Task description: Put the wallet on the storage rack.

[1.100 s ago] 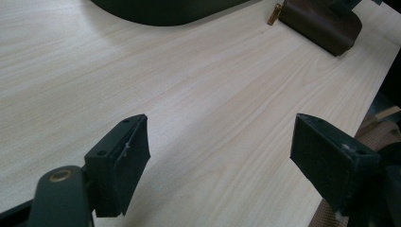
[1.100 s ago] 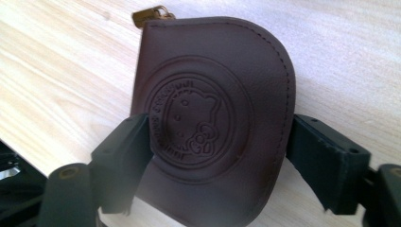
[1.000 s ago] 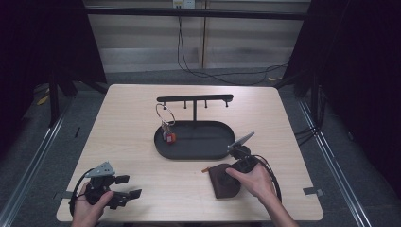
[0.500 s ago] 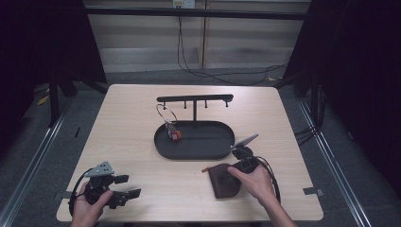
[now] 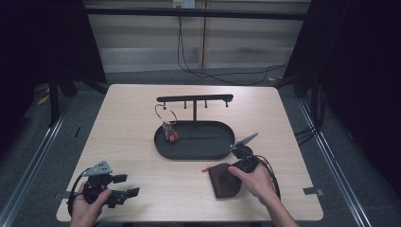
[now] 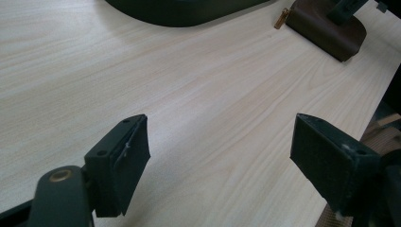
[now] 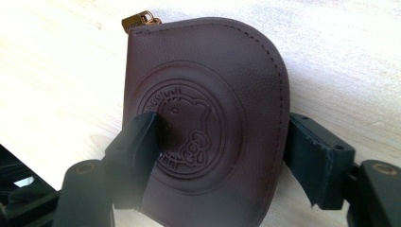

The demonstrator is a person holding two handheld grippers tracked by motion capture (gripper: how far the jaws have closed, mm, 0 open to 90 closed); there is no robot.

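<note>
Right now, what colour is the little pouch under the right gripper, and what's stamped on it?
Dark brown pouch with an embossed round cartoon emblem; the right gripper view shows it best.

The pouch [image 7: 208, 113] is dark brown leather, flat on the table, rounded on one side, with stitched edges and a round embossed cartoon emblem. A brass zip pull [image 7: 138, 21] sticks out at its far corner. It lies under the right gripper [image 7: 222, 151], between its spread jaws, one jaw over the emblem.
</note>
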